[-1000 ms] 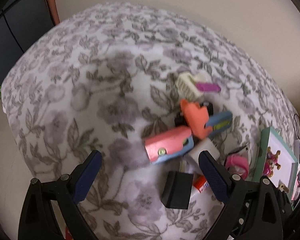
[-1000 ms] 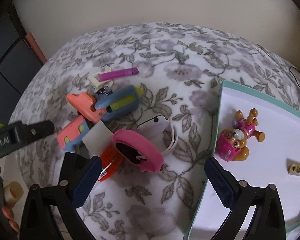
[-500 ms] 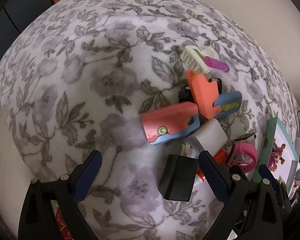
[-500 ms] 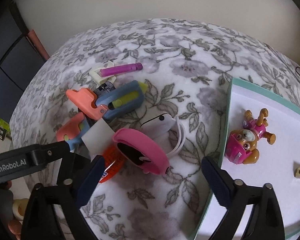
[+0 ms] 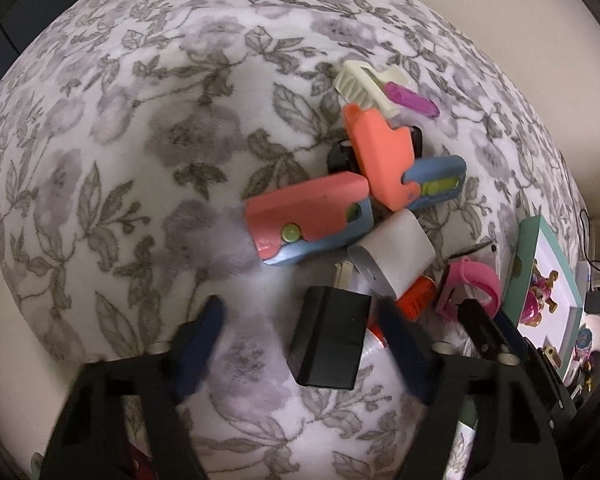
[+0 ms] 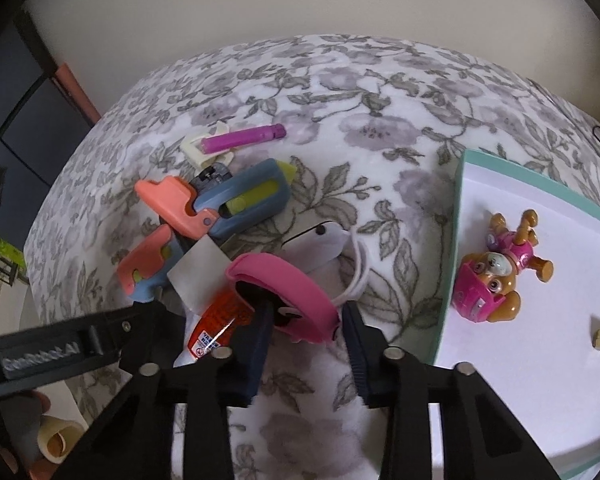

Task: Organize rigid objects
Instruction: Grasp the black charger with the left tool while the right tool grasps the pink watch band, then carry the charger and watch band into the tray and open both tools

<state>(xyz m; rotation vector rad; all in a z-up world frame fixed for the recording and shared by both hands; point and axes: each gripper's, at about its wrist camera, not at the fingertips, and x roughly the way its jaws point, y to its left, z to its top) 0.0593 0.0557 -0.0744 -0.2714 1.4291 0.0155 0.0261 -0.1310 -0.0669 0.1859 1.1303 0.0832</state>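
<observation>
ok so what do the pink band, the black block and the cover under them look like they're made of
Pink band: probably silicone or soft rubber, matte, a smooth bent loop.
Black block: hard plastic by the look, matte with sharp edges and a seam line.
Cover: fleece-like fabric, fuzzy nap, printed grey flowers.

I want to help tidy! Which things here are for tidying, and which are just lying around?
For tidying: pink band, black block, white charger, purple stick, dog toy, tray.
Just lying around: flowery blanket, cream roll.

Toy pile [image 5: 380,208] blocks right; blanket [image 5: 140,140] left seemingly free.
</observation>
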